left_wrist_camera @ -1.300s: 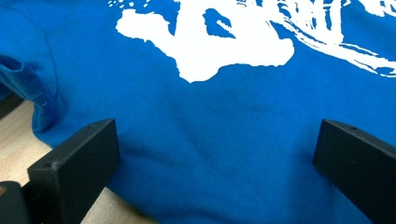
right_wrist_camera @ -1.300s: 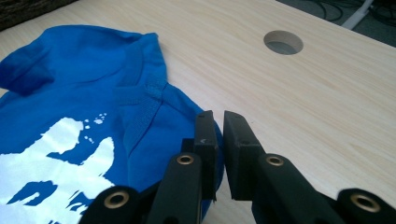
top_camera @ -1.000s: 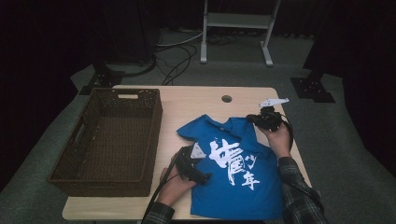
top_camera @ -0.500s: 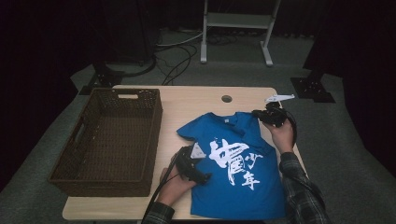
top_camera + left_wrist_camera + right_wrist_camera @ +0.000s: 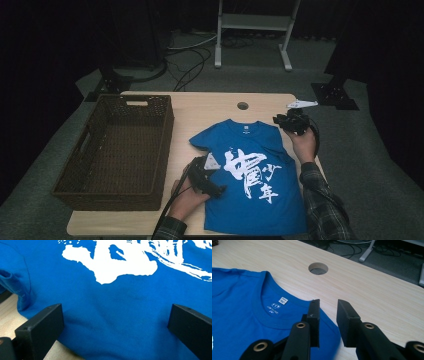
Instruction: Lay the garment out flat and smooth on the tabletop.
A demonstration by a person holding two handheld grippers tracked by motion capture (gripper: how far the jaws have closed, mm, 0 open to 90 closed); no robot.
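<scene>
A blue T-shirt [image 5: 260, 200] with a white print lies flat, front up, on the wooden table [image 5: 210, 107]. My left gripper [image 5: 216, 176] rests on the shirt's left edge below the sleeve. Its jaws stand wide apart [image 5: 116, 312], with blue cloth [image 5: 112, 297] lying flat under the gap. My right gripper [image 5: 280, 121] is at the shirt's right shoulder beside the collar [image 5: 274, 305]. Its jaws [image 5: 328, 303] have just been opening and stand a narrow gap apart. Nothing is pinched between them, and the shoulder's edge lies under them.
A dark wicker basket [image 5: 165, 135] stands on the left half of the table, its right wall close to the shirt's sleeve. A round cable hole [image 5: 243, 106] is in the table beyond the collar. Stand legs and cables lie on the floor behind.
My right hand has drawn the shirt's right shoulder a little outward and away, so the shirt lies flatter. The left hand has stayed where it was.
</scene>
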